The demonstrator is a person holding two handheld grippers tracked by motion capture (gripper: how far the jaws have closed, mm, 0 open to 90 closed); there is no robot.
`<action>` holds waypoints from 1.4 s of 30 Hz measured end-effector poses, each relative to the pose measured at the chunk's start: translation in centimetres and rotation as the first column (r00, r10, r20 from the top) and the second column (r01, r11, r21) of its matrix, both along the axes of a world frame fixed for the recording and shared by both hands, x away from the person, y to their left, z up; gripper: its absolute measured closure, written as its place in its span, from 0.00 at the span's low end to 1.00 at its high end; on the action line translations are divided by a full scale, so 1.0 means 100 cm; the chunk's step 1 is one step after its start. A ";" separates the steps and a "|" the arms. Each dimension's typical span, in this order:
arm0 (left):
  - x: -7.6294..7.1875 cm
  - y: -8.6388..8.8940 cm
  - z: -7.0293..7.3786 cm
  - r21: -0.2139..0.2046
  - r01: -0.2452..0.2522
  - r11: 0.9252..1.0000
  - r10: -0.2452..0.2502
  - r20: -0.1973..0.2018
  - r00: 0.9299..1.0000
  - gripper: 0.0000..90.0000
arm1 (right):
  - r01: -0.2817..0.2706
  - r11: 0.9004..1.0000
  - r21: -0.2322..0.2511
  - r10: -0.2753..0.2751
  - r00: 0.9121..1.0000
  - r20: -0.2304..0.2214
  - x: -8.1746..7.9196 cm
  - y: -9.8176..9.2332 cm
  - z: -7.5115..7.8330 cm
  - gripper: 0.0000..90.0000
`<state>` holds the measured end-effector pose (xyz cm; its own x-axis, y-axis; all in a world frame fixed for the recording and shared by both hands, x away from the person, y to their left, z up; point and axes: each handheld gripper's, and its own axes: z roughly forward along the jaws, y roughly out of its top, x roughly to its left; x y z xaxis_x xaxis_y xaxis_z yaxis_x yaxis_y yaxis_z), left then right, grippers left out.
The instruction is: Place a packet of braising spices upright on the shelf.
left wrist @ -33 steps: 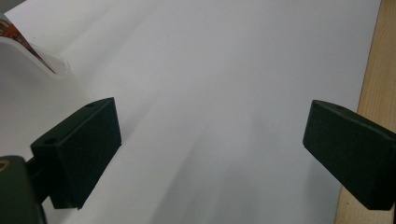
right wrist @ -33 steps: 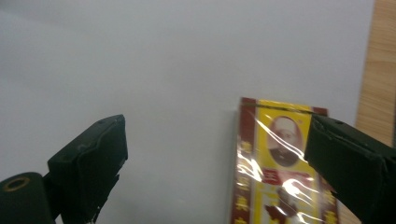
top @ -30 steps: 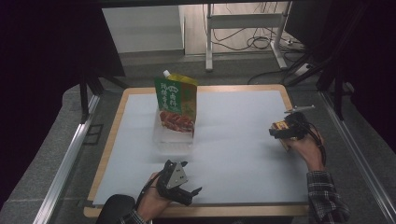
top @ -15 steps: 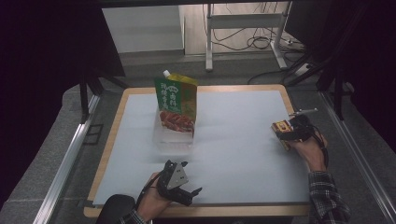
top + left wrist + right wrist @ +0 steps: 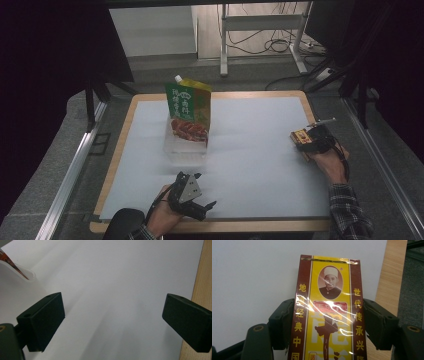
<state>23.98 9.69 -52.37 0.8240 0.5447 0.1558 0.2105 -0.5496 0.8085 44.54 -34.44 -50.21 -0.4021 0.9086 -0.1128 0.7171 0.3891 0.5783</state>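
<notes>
Right gripper [image 5: 303,141] sits at the right edge of the white-covered, wood-rimmed surface [image 5: 260,130], with a small flat rectangular carton, yellow with dark-red borders and a film overwrap [image 5: 328,312], between its fingers [image 5: 282,322]. In the right gripper view the black pads stand against both long edges of the carton; the jaws have just been closing, and I read this as a grip just made on the carton, across its narrow width.

Handling, judged from the look:
- Carton is probably light and fairly stiff along its edges, being cardboard; the broad printed face would dent sooner than the edges.
- The glossy film throws glare streaks, so it is likely slippery; a pinch on the edges may slide if the carton is tilted quickly.
- The present hold is low on the carton, with most of its length sticking out ahead. A hold nearer mid-length would swing less.

Left gripper [image 5: 192,196] rests near the front edge of the surface, fingers [image 5: 42,322] well apart, nothing between them.

The green and yellow spouted stand-up pouch [image 5: 189,112] stands upright in a clear plastic tray [image 5: 184,149] near the middle-left of the surface, well apart from the carton.
</notes>
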 end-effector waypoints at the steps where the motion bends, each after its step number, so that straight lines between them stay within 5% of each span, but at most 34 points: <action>1: 0.000 0.000 0.000 0.000 0.000 1.000 0.000 0.000 1.000 0.05 | 0.000 1.000 0.000 0.000 1.000 0.000 0.000 0.000 0.000 0.35; 14: 0.000 0.001 0.001 -0.008 -0.005 1.000 0.005 0.002 1.000 0.05 | -0.015 1.000 0.009 0.015 1.000 0.017 -0.009 0.006 0.012 0.36; 26: -0.001 0.001 0.002 -0.008 -0.003 1.000 0.003 0.006 1.000 0.05 | -0.069 0.997 0.015 0.069 0.997 0.026 -0.035 0.016 0.022 0.36; 42: -0.001 0.000 0.002 -0.009 -0.001 1.000 0.001 0.008 1.000 0.05 | -0.173 0.984 0.043 0.172 0.985 0.023 -0.073 0.056 0.024 0.36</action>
